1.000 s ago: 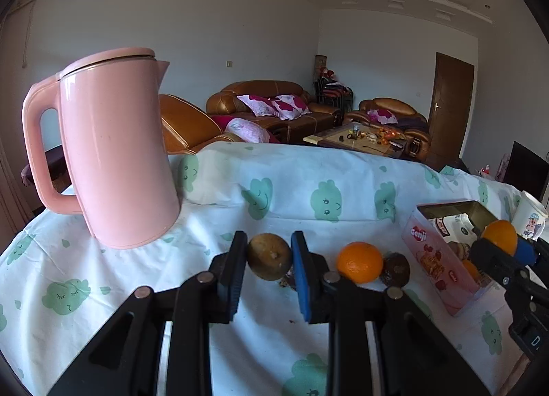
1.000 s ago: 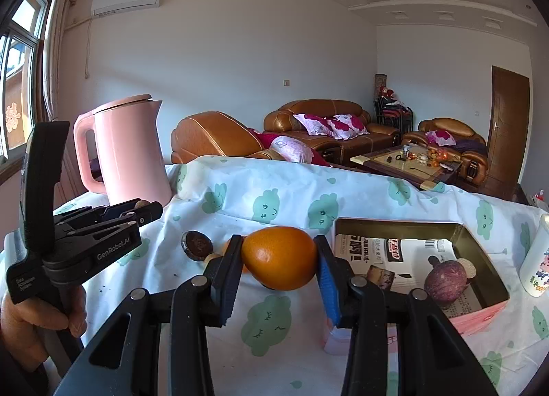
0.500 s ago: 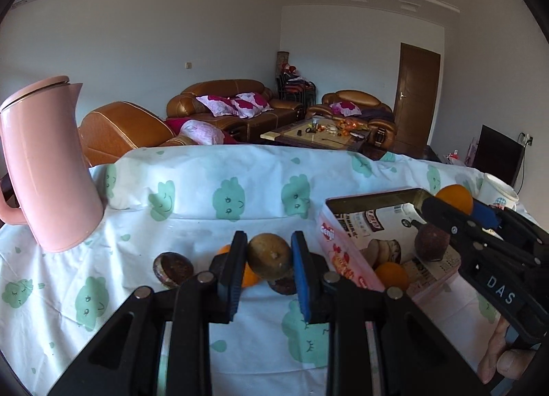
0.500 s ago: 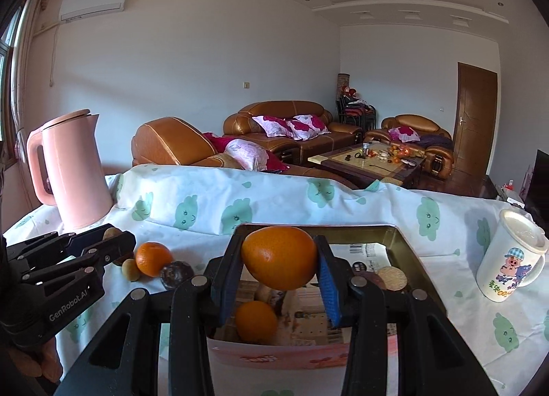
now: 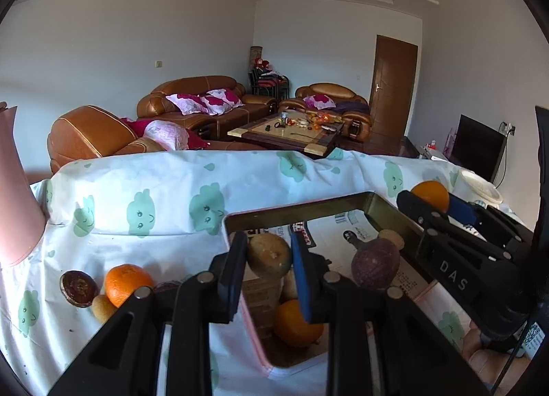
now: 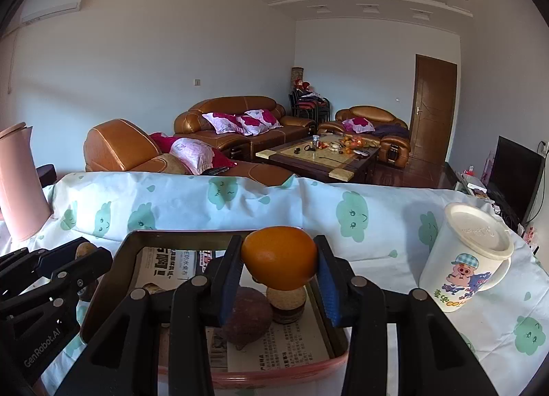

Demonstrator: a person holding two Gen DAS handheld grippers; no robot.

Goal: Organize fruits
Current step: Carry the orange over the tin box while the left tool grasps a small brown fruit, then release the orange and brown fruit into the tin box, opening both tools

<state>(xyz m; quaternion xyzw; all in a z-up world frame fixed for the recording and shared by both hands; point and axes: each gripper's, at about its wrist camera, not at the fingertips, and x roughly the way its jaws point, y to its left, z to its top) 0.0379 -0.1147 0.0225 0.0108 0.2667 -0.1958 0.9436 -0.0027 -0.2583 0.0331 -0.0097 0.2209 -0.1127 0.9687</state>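
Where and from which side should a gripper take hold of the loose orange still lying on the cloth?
Grip the loose orange across its widest middle, coming from above: it is round, and a small yellow fruit and a dark halved fruit crowd its near-left side.

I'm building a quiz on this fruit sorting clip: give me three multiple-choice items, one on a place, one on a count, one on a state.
1. Where is the mug?
A. in the tin
B. on the cloth beside the tin
C. on the kettle

2. How many oranges lie on the cloth outside the tin?
A. one
B. three
C. none

3. What is the right gripper doing?
A. hanging open
B. shut on an orange
C. shut on the mug

Answers: B, it stands on the cloth apart from the tin's rim; A, a single orange lies left of the tin; B, both pads press the held orange.
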